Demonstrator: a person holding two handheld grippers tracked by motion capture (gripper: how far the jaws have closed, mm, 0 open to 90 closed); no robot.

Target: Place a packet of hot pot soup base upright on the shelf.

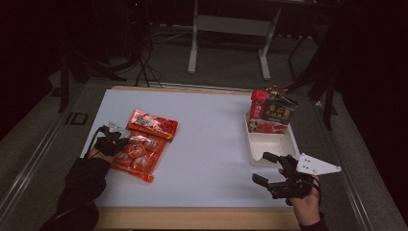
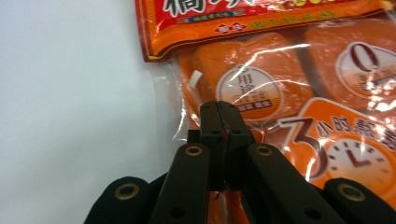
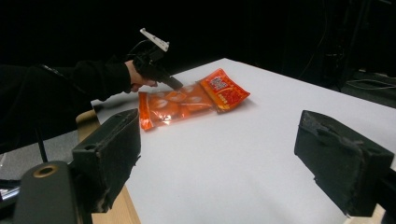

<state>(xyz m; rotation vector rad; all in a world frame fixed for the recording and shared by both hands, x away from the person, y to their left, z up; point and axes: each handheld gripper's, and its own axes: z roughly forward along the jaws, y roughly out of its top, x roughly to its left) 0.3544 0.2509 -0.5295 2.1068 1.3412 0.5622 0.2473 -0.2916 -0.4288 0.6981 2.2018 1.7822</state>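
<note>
Tongs shut on bag edge

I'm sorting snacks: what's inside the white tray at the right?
The white tray holds a red packet and a dark packet standing at its far end, with a red pack below them. Anything under them is hidden.

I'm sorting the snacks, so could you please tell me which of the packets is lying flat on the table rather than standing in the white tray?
The orange packet under the left gripper; the others stand upright in the white tray.
</note>
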